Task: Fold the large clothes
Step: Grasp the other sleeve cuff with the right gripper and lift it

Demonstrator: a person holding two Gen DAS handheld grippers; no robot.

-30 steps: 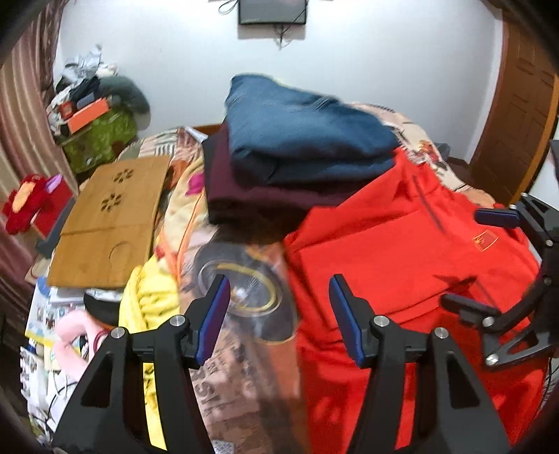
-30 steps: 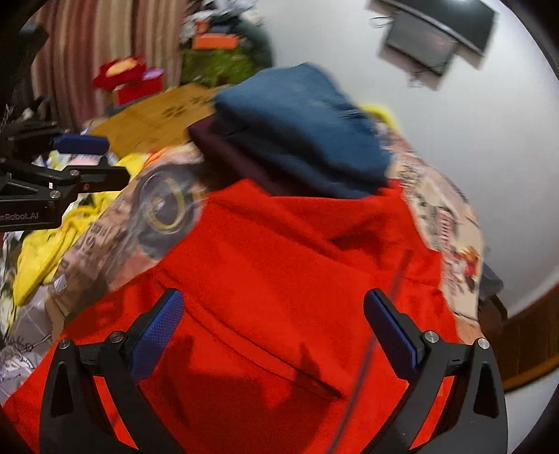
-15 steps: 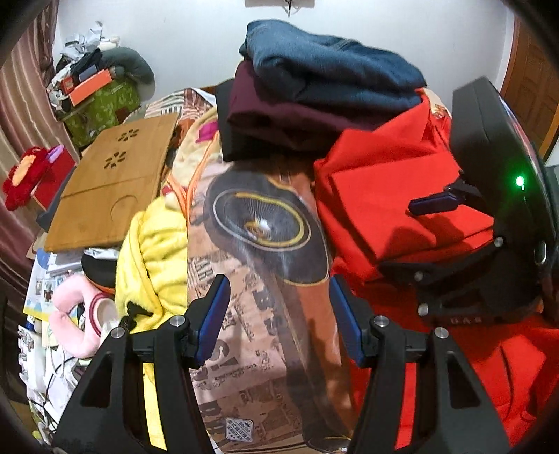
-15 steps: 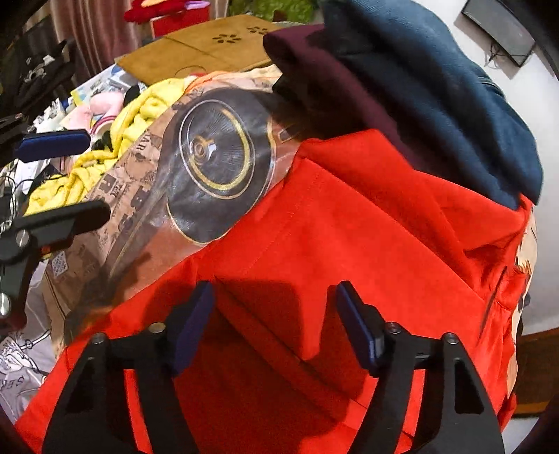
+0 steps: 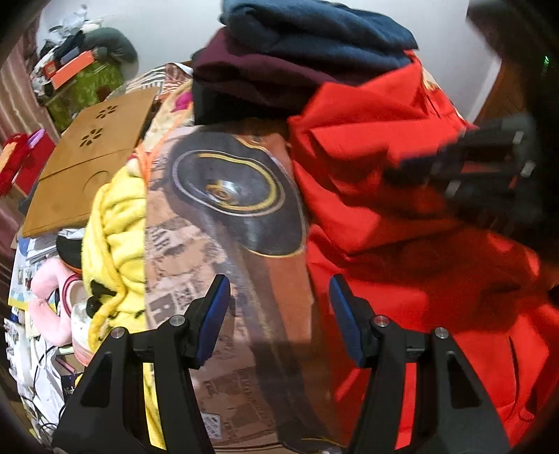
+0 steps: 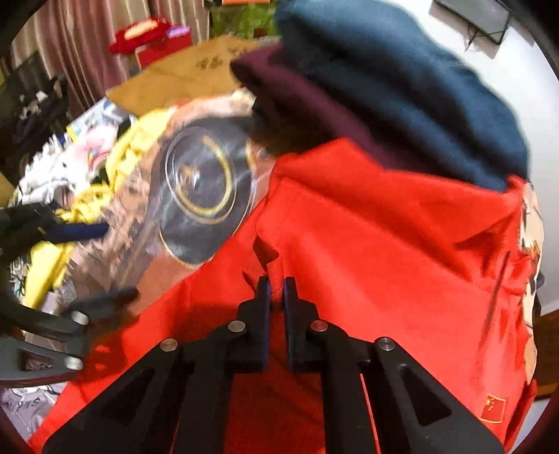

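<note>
1. Here the right gripper (image 6: 276,290) has its jaws drawn nearly together, with only a narrow slit between the blue pads, and a fold of the red garment (image 6: 384,244) is pinched in that slit.
2. The left gripper (image 5: 276,307) has its jaws spread wide and holds nothing; its fingertips hang above the printed bedspread (image 5: 223,244), just beside the left edge of the red garment (image 5: 401,227).
3. The red garment lies spread over the printed bedspread, with its far edge against a stack of folded clothes: a maroon garment (image 5: 258,80) below and a dark blue garment (image 5: 314,31) on top.
4. Left of the red garment, across the bedspread, lie a yellow blanket (image 5: 115,223) and a wooden board (image 5: 87,157).
5. The right gripper appears only as a blurred dark shape (image 5: 489,157) in the left wrist view; its jaw state cannot be read there.
6. The near part of the red garment is hidden behind the gripper bodies, and motion blur softens its folds in both views.
</note>
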